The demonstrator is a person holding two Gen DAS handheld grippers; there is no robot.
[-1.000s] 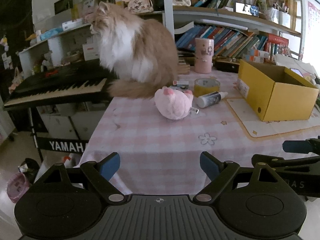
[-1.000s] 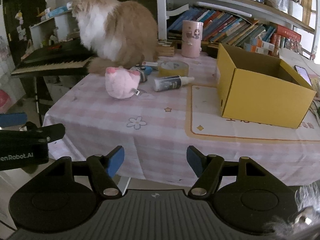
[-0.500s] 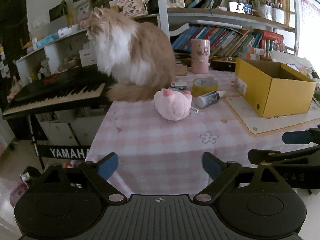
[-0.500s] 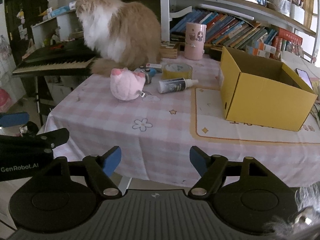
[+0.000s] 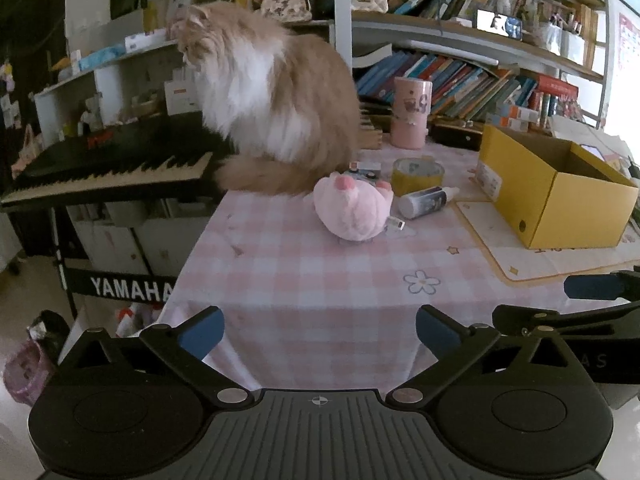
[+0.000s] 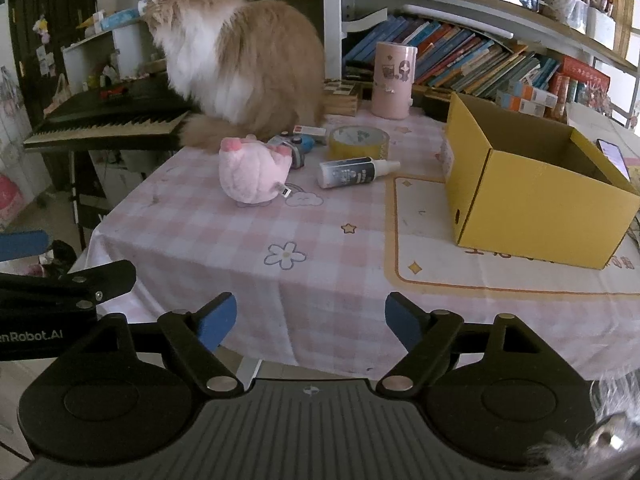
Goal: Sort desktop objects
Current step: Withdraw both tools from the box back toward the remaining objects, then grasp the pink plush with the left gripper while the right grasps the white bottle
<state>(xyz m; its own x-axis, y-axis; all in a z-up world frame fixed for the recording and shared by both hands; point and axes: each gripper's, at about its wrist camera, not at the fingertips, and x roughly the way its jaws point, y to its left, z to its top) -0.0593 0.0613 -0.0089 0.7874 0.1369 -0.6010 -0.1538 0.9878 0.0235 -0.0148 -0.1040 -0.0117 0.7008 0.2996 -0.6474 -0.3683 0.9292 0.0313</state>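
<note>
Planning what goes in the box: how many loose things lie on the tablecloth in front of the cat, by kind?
Plush toy: 1
Tape roll: 1
Spray bottle: 1
Small blue gadget, partly hidden behind the plush: 1
Small white packet by the cat: 1
Total: 5
The yellow box and pink canister are not counted.

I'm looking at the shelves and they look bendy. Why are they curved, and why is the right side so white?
Left wrist view: the fisheye lens bends the bookshelf; window glare whitens the right edge. Right wrist view: same bending, with a dim left side behind the cat.
</note>
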